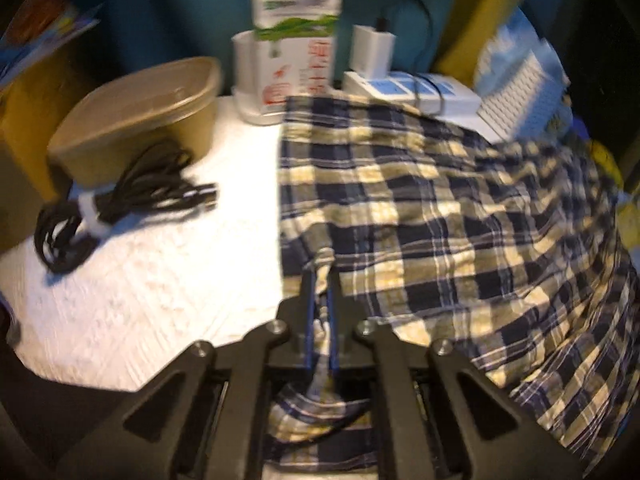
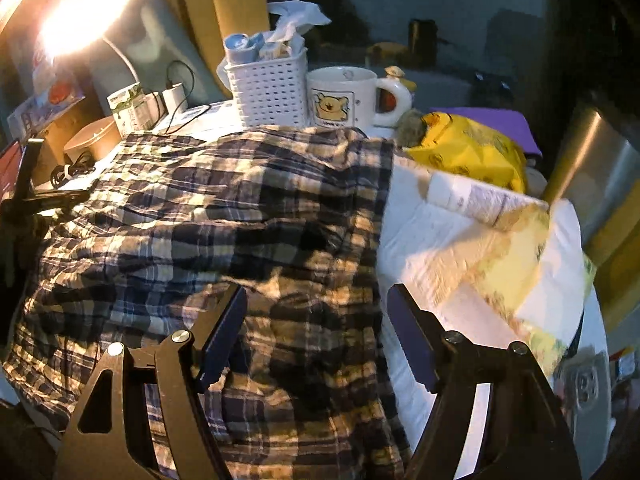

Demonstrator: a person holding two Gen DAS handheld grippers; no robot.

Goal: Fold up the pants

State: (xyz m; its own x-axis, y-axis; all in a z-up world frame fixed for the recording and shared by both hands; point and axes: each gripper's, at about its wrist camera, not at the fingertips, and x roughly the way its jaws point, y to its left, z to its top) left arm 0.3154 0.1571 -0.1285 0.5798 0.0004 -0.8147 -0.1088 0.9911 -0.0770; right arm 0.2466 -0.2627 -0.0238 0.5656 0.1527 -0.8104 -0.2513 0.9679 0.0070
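Navy, cream and yellow plaid pants (image 1: 432, 200) lie spread over a white textured tabletop (image 1: 152, 288). In the left wrist view my left gripper (image 1: 321, 276) is shut on the near left edge of the pants, a pinch of plaid cloth bunched between its blue pads and trailing down behind them. In the right wrist view the same pants (image 2: 208, 216) cover the left and middle. My right gripper (image 2: 316, 300) stands open, its jaws wide apart above the right edge of the pants, with cloth beneath the gap and nothing pinched.
A brown lidded bowl (image 1: 136, 120) and a bundle of black cable (image 1: 120, 200) sit left of the pants. A carton (image 1: 296, 52), charger (image 1: 376, 52) and white basket (image 2: 268, 88) line the back. A bear mug (image 2: 344, 96), yellow bag (image 2: 468, 152) and papers (image 2: 496, 240) lie right.
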